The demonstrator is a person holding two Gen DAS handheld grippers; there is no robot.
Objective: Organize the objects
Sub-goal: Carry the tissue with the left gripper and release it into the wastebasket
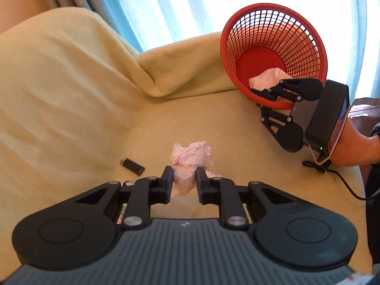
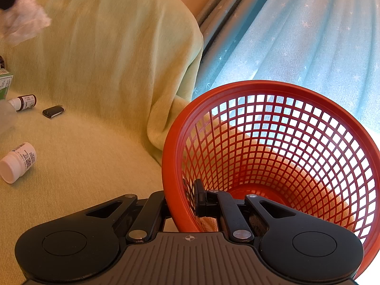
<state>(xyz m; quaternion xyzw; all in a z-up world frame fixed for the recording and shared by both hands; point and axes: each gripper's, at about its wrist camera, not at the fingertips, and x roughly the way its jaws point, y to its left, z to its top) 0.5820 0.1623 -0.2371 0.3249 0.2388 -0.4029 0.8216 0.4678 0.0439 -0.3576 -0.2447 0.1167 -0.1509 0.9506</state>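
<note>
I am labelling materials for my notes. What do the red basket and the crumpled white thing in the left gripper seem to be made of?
Red basket: likely moulded plastic, slightly glossy; thin lattice walls, smooth solid rim. Crumpled wad in the left gripper: probably tissue paper, matte, with many fine creases.

Yellow-green blanket (image 1: 71, 83) over sofa, sunlit blue curtain (image 2: 296, 35)

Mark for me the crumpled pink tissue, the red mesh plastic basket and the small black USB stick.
crumpled pink tissue (image 1: 190, 156), left wrist view, upper crumpled body.
red mesh plastic basket (image 2: 296, 142), right wrist view, inner lattice wall.
small black USB stick (image 1: 133, 166), left wrist view, middle of casing.
</note>
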